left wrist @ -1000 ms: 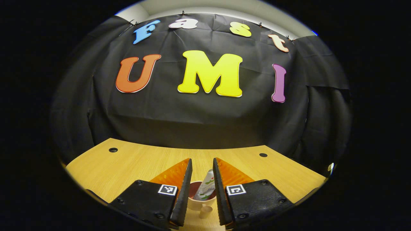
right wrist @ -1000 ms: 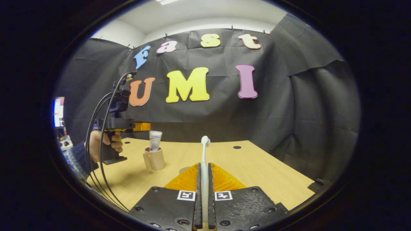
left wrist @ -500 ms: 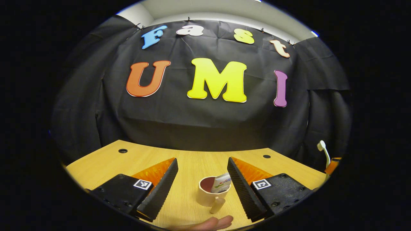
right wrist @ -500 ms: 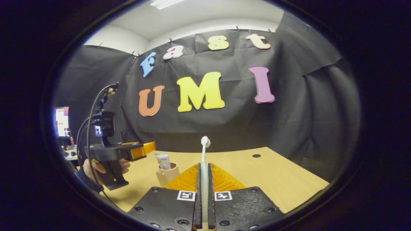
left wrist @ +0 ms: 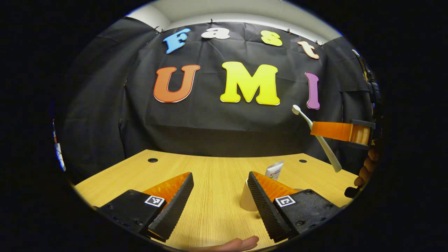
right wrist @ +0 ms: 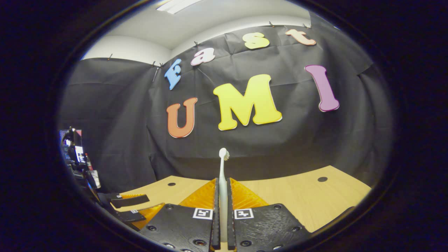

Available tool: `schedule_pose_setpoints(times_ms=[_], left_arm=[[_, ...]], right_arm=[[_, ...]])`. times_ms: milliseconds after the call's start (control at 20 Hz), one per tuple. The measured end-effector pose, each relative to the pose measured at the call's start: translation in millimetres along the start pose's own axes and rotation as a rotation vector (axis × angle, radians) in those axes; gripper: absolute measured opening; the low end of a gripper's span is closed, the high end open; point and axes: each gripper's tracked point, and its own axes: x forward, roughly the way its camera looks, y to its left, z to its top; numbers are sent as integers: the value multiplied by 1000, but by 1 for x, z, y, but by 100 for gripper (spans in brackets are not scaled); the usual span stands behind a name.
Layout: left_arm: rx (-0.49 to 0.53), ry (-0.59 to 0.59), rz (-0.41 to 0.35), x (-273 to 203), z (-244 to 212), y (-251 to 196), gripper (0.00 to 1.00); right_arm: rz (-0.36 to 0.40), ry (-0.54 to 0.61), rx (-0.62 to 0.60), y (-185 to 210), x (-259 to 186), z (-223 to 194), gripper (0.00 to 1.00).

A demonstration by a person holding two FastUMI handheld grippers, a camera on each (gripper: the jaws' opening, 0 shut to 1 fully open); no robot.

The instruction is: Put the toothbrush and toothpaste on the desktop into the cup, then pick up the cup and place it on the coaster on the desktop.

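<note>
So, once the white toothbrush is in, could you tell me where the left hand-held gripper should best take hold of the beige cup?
Probably across the beige cup's round body, below the rim, coming in level from the near side. The toothpaste tube stands out of its top, so a grasp from above looks blocked. The left hand-held gripper is open, with the cup beside its right finger, so it would shift right first.
</note>
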Motion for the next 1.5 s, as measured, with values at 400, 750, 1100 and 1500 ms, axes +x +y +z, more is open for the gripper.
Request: schedule_pose_setpoints(times_ms=[400,750,1100,1500], left_arm=[[-15,-39,-101,12,-19,-13,98],[-75,-8,-99,11,-31,-4,98],[-75,4,-86,12,-33,-2,98],[-31,-17,-82,9,-30,-5,98]], right_arm=[[22,-21,-11,35,53,9,8],[19,-114,-46,41,51,35,10],[-11,-58,-52,30,75,7,9],[-14,12,-13,24,85,-27,10]])
